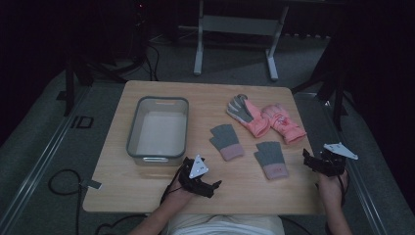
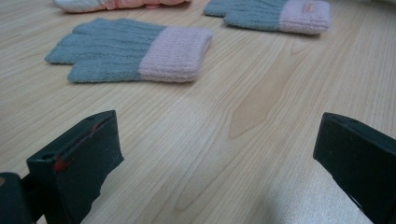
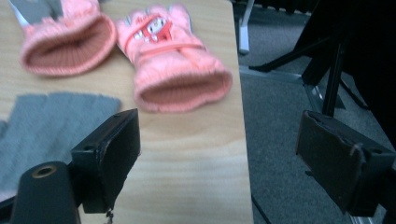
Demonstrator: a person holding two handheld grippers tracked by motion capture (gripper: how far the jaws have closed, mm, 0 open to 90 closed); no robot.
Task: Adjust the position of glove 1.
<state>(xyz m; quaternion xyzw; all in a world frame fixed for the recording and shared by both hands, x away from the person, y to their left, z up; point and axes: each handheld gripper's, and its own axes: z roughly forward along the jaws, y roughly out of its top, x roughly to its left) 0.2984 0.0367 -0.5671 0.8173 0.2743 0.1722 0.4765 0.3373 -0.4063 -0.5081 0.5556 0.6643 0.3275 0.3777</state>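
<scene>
Knit glove [image 2: 130,53], grey fingers with pink cuff, lies flat; left tongs [image 2: 215,158] and right tongs [image 3: 219,158] both gape apart

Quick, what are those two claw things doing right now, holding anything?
Left gripper: open, empty, low over the table near a grey glove.
Right gripper: open, empty, at the table's edge near a pink glove.

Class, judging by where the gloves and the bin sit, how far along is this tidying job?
Done: nothing; the bin looks empty. In hand: nothing; the left gripper is open near the grey-and-pink knit gloves, and the right gripper is open at the table's right edge. Left: both knit gloves and both pink padded gloves lie loose.
</scene>
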